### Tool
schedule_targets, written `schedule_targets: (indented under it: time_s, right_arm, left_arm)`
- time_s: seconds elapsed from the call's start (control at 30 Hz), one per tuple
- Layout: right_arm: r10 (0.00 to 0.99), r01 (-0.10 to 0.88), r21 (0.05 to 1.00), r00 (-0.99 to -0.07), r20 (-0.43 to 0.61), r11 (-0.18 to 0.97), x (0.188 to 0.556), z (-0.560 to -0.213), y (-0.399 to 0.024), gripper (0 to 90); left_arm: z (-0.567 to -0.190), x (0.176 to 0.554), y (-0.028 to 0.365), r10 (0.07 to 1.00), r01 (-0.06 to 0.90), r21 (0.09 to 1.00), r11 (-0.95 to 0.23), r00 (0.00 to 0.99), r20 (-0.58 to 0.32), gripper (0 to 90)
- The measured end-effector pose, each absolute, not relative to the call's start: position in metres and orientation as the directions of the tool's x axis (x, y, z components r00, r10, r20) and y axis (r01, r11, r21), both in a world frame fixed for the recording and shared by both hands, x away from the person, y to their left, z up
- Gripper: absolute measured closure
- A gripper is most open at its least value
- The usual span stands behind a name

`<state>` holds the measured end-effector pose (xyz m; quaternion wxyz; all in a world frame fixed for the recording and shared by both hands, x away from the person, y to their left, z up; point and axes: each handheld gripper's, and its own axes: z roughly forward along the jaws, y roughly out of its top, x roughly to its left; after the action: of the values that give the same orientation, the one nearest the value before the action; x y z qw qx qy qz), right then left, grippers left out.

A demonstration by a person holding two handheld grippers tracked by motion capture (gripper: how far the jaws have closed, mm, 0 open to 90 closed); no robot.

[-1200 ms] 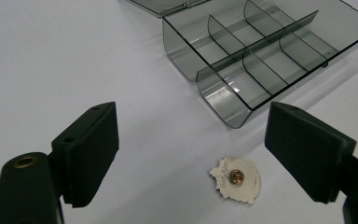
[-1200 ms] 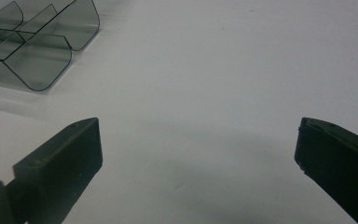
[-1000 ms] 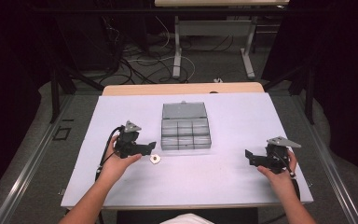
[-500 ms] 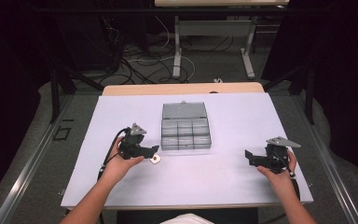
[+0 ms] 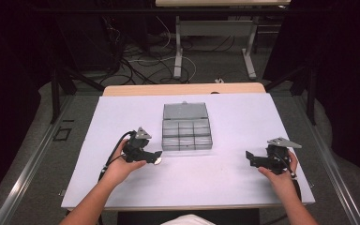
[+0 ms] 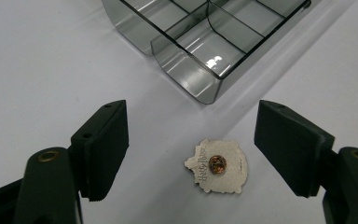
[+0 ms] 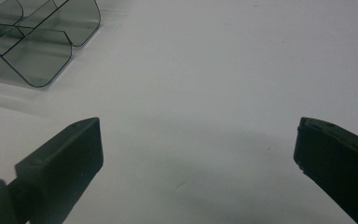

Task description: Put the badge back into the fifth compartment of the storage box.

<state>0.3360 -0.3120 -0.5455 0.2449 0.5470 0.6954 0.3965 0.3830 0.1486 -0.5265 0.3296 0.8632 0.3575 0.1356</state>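
Observation:
A small silver pin badge (image 6: 218, 165) lies face down on the white table, its brass clasp up, just in front of a clear grey compartment box (image 5: 186, 127). My left gripper (image 5: 155, 157) hangs right over the badge (image 5: 157, 161); its jaws have just been closing and stand on either side of the badge without touching it. In the left gripper view the gripper (image 6: 191, 144) straddles the badge with a gap on both sides. My right gripper (image 5: 249, 157) rests at the table's right with its jaws wide apart and nothing between them (image 7: 198, 154).
The compartment box (image 6: 205, 42) stands open at the table's middle with its lid folded back. The white table top (image 5: 243, 117) ends at a wooden strip at the back. Cables and desk legs lie on the floor beyond.
My left gripper has moved right, toward the badge, and now sits over it. Its jaws look narrower. The right gripper has kept still.

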Motion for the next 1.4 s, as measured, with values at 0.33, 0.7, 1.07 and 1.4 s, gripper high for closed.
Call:
schedule_targets:
  time_s: [0.33, 0.7, 1.07, 1.4]
  right_arm:
    - [0.955, 0.568, 0.819, -0.279, 0.095, 0.084, 0.337, -0.546, -0.312, 1.4]
    - [0.956, 0.57, 0.818, -0.279, 0.096, 0.084, 0.337, -0.547, -0.312, 1.6]
    - [0.954, 0.572, 0.815, -0.285, 0.095, 0.089, 0.337, -0.547, -0.312, 1.7]
    - [0.954, 0.572, 0.815, -0.286, 0.094, 0.091, 0.337, -0.547, -0.312, 1.8]
  left_arm:
    - [-0.537, 0.384, 0.145, 0.689, 0.544, 0.638, -0.546, 0.724, -0.028, 29.6]
    - [-0.546, 0.384, 0.142, 0.678, 0.547, 0.622, -0.56, 0.735, -0.037, 33.2]
    - [-0.55, 0.385, 0.141, 0.67, 0.551, 0.607, -0.573, 0.742, -0.04, 36.1]
    - [-0.553, 0.383, 0.14, 0.675, 0.548, 0.611, -0.571, 0.737, -0.031, 40.2]
